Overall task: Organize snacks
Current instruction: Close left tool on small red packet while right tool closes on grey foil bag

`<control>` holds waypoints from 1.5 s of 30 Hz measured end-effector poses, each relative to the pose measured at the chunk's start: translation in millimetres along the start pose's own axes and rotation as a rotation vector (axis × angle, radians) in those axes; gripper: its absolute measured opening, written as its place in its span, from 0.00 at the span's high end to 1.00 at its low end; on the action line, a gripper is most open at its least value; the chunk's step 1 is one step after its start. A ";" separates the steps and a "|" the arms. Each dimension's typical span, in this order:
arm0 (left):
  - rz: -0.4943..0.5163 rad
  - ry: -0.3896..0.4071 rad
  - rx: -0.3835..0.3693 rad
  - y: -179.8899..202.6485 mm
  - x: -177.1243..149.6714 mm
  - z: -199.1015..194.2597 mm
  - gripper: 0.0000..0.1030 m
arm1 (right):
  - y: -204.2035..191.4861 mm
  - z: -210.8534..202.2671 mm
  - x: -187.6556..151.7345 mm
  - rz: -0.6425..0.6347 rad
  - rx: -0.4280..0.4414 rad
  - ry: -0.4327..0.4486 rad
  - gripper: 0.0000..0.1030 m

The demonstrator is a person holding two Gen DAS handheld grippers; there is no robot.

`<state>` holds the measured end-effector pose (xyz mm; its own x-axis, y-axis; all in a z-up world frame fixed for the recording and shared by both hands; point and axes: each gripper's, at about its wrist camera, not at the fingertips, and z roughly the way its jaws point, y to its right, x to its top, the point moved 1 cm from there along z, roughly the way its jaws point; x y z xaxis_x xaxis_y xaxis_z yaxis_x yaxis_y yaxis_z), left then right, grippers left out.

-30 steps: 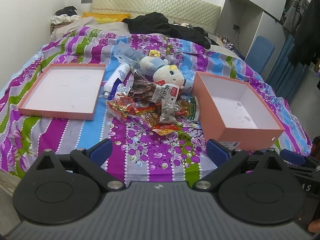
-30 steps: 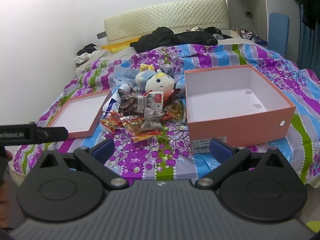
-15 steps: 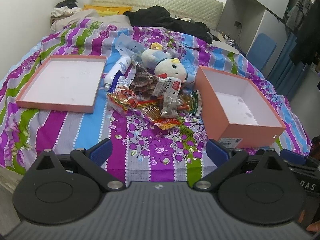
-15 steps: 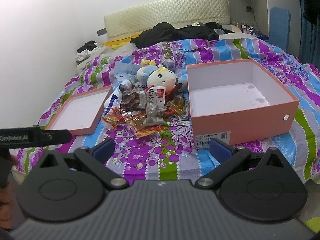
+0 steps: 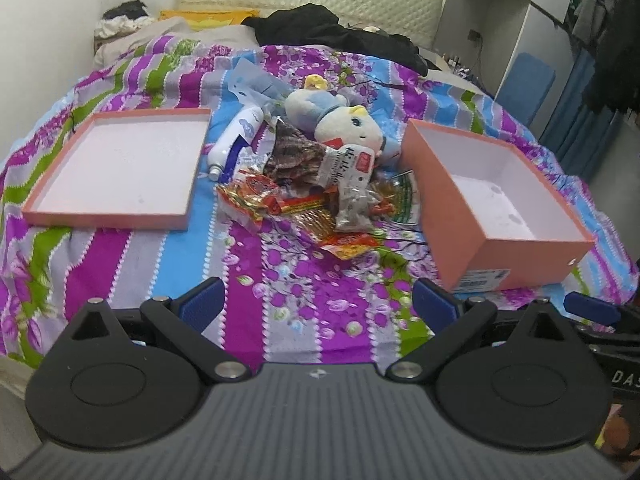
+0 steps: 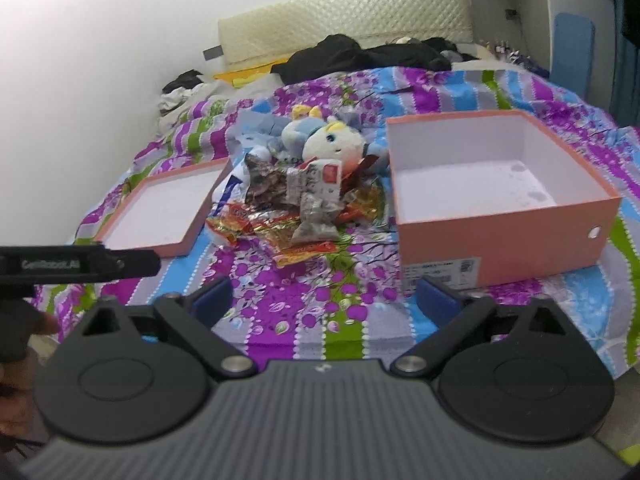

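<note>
A: Logging gripper states first. Left gripper [image 5: 316, 306]: jaws spread wide, blue pads far apart, nothing between them, hovering over the striped bedspread [image 5: 256, 280] on the near side of the snack pile [image 5: 316, 196].

B: Right gripper [image 6: 324, 300]: same reading. Jaws fully apart, empty, above the bedspread on the near side of the pile. Its right finger [image 6: 438, 296] sits in front of the label end of the pink box [image 6: 504, 236]; contact cannot be judged.

A: Pile location, landmark = pile itself. Wrapped snacks heaped on the bedspread: red and gold packets nearest the grippers, a dark packet [image 5: 296, 156] and a white-and-red packet [image 5: 348, 166] on top toward the far side.

B: Pink box lies just to the right of the pile, open side up, white inside, nothing in it. Box lid [image 5: 116, 168], also upturned, lies to the pile's left, a small gap between them.

A: Plush toy [image 5: 340, 120] directly behind the pile, touching it. White bottle [image 5: 236, 140] at the pile's far-left, between pile and lid.

B: Black clothing [image 5: 332, 36] well beyond the pile, by the headboard.
</note>
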<state>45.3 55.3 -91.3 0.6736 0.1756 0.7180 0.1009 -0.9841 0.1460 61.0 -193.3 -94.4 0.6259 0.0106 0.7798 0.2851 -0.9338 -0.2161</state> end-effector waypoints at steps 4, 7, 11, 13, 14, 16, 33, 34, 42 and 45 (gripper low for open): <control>0.020 -0.009 0.005 -9.8 3.3 24.5 0.02 | -6.9 23.9 1.1 -0.026 0.030 -0.007 0.12; 0.052 -0.009 0.021 -18.8 7.2 48.7 0.02 | -10.4 45.0 2.8 -0.035 0.034 -0.014 0.20; 0.100 0.003 0.037 -32.7 16.7 82.9 0.02 | -12.9 77.9 3.3 -0.032 0.044 -0.030 0.29; 0.081 -0.021 0.027 -42.4 23.0 101.3 0.02 | -14.5 92.9 2.2 -0.034 0.055 -0.031 0.29; 0.058 -0.026 0.015 -49.0 26.9 111.1 0.02 | -16.0 100.6 2.0 -0.039 0.065 -0.026 0.29; 0.049 -0.029 0.023 -57.3 33.2 127.9 0.03 | -19.0 116.8 2.2 -0.052 0.068 -0.026 0.29; 0.113 -0.079 0.084 -95.0 81.4 265.2 0.03 | -5.0 253.6 38.3 -0.046 0.018 -0.053 0.29; 0.114 -0.087 0.081 -96.8 83.6 272.9 0.03 | -4.0 260.4 39.2 -0.044 0.015 -0.056 0.29; 0.017 -0.117 0.072 -112.5 84.3 305.2 0.14 | -3.0 300.7 42.6 -0.065 0.002 -0.086 0.30; -0.015 -0.126 0.065 -114.8 82.8 310.6 0.23 | -1.9 308.4 41.6 -0.067 -0.001 -0.100 0.29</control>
<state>316.9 174.8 -260.0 0.7580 0.1895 0.6242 0.1559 -0.9818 0.1088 310.4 -80.7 -242.7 0.6745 0.1083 0.7303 0.3278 -0.9303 -0.1648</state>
